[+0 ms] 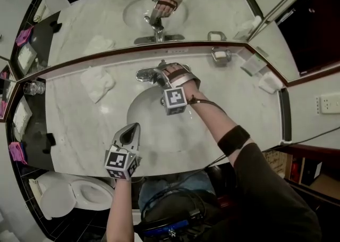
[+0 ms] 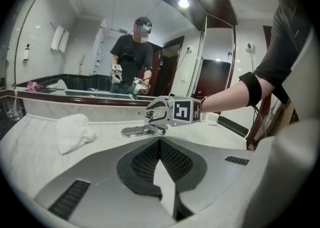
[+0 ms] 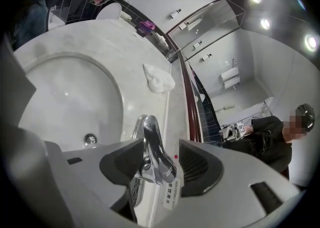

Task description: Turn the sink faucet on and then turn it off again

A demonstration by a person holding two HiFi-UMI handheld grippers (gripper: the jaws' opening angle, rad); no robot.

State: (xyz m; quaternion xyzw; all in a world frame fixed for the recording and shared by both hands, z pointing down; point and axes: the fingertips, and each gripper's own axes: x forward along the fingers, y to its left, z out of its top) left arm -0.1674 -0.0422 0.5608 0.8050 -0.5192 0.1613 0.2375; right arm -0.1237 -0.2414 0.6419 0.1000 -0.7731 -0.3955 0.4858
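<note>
The right hand-held gripper (image 1: 167, 72) has its jaws apart around the faucet (image 3: 152, 147) lever, behind the sink (image 1: 141, 116). The left hand-held gripper (image 1: 131, 131), jaws together and empty, hovers over the front of the surface (image 1: 74, 124).

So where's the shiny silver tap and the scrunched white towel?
shiny silver tap (image 3: 153, 147), right gripper view, on its lever handle.
scrunched white towel (image 1: 97, 83), head view, its middle.
</note>
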